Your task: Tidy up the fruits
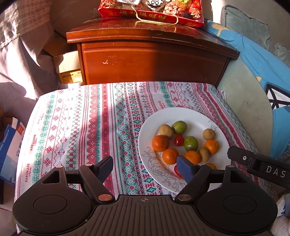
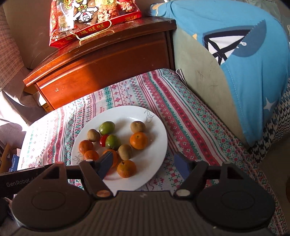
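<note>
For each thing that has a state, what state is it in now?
left gripper: open, empty
right gripper: open, empty
plate: holds mixed fruit, unsorted
bedside cabinet drawer: closed
snack bag: lying on the cabinet

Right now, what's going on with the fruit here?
Nothing is being held. Both tools, left and right, are open and hover over the near edge of a white plate on a patterned cloth. Oranges, kiwis, green fruits and a cherry tomato lie mixed on it, unsorted.
</note>
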Motion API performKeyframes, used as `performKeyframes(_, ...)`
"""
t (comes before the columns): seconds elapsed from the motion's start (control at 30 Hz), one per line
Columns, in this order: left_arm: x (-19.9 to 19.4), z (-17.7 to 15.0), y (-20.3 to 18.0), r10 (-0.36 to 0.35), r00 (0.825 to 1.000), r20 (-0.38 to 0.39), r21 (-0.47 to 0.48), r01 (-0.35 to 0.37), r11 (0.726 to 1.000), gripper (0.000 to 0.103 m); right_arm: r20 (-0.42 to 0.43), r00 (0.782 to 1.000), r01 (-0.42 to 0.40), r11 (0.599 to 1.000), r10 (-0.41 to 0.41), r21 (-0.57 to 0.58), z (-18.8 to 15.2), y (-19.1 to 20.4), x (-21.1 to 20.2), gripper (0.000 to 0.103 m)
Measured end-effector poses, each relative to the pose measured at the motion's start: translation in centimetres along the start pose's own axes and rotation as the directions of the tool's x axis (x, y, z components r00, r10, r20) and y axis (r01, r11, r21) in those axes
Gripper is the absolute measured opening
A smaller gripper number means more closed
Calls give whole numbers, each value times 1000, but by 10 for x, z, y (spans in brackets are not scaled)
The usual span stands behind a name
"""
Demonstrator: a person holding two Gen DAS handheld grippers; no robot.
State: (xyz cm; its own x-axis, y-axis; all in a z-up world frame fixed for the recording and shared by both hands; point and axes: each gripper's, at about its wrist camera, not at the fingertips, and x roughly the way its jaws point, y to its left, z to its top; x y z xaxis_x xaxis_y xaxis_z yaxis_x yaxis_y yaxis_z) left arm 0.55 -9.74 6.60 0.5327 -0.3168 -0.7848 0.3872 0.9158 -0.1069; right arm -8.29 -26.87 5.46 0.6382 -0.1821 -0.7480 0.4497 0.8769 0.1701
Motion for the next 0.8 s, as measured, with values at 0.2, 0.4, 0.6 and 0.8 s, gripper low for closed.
performKeyframes(0.2, 4, -5, 5, 45, 998, -39, -22, -46, 999, 79, -17, 1000, 25, 1000, -25, -9, -2, 4, 8, 77)
performKeyframes(0.4, 8, -4, 4, 79, 996, -45, -7, -80, 997, 79, -42, 998, 49, 998, -51, -47, -7, 11, 17, 78)
performKeyframes(0.6, 16, -6, -1, 102, 992, -71, 13, -101, 995, 79, -46, 997, 59, 994, -63, -97, -10, 19, 21, 82)
performKeyframes(0.8, 19, -6, 1, 122, 990, -75, 12, -121, 993, 79, -61, 996, 57, 993, -63, -101, -10, 21, 22, 83)
